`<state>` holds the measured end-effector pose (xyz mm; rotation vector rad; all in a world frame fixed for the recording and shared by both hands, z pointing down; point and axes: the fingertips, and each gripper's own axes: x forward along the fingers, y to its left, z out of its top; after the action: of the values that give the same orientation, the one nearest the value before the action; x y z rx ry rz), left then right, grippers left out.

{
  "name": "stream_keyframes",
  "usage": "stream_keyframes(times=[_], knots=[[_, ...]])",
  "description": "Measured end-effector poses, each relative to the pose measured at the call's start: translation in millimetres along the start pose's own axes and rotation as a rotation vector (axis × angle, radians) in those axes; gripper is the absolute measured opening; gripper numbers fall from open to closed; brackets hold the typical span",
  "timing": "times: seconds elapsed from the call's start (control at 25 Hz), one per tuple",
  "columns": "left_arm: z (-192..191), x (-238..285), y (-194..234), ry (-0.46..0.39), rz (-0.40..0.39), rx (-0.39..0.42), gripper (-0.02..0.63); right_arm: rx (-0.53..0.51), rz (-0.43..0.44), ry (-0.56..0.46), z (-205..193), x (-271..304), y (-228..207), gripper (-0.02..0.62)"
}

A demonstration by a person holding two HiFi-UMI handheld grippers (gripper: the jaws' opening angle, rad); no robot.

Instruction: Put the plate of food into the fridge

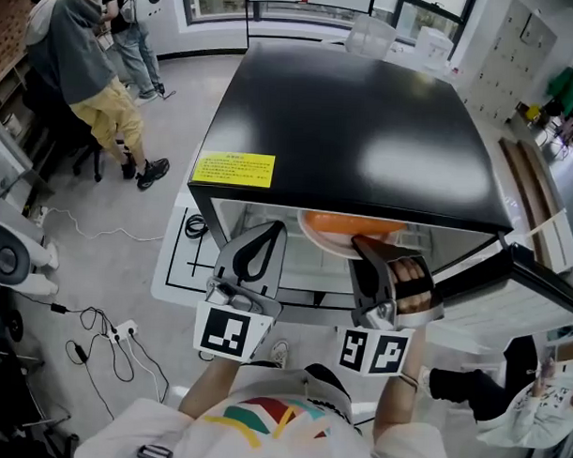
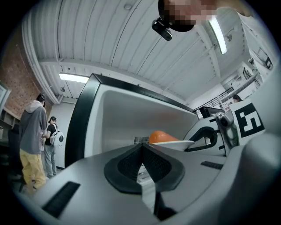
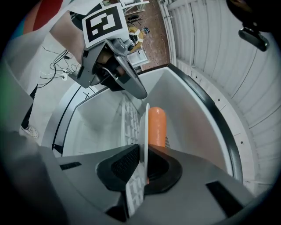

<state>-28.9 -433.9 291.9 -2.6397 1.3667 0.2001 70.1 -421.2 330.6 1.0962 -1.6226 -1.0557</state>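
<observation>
Closest in, the two marker cubes point(image 1: 231, 332) sit right above the person's shirt, so both grippers are up at the front of the fridge point(image 1: 356, 132).

Starting on the left: the left gripper point(image 1: 267, 237) hangs just in front of the fridge opening. Its jaws are pressed together with nothing between them, so it's basically along for the ride right now.

Middle: the plate point(image 1: 335, 238) is at the mouth of the fridge, with its far part tucked under the black top edge and the near rim poking out. The orange food point(image 1: 348, 223) is sitting on it and looks steady, no sliding that I can see.

Right of that, the right gripper point(image 1: 366, 247) is clamped narrow on the plate's near rim, pads on either face of it. From its own view the plate is edge-on with the white wire shelf point(image 3: 128, 127) running along its underside. I honestly can't tell if the plate is touching the shelf or just above it.

Far right, the fridge door point(image 1: 538, 279) is swung open.

So my read is that it's more than halfway. Door's open and the plate is entering the fridge. What's left is to push it deeper, rest it flat on the shelf, let go, back out and probably shut the door.
</observation>
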Motion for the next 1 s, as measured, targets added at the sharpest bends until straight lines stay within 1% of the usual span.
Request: stream_keyframes(times=[0.12, 0.28, 0.4, 0.52, 0.68, 0.88, 1.0], knots=[[-6, 9, -1, -0.004, -0.027, -0.021, 0.006, -0.008, 0.021, 0.035, -8, 8, 4, 0.028], [-9, 16, -4, 0.003, -0.036, -0.022, 0.006, -0.024, 0.048, 0.062, -20, 14, 5, 0.028], [-9, 19, -5, 0.002, -0.038, -0.022, 0.006, -0.022, 0.054, 0.065, -24, 18, 2, 0.028], [-6, 24, -6, 0.000, -0.022, -0.025, 0.006, -0.026, 0.070, 0.058, -27, 24, 0, 0.028], [-10, 29, -7, 0.008, 0.006, -0.034, 0.006, -0.032, 0.123, 0.046, -32, 30, 3, 0.031], [-9, 30, 2, 0.008, 0.045, -0.041, 0.006, -0.066, 0.153, 0.033, -31, 44, 0, 0.031], [-11, 31, 4, 0.016, 0.060, -0.057, 0.006, -0.090, 0.172, 0.046, -34, 50, 0, 0.031]])
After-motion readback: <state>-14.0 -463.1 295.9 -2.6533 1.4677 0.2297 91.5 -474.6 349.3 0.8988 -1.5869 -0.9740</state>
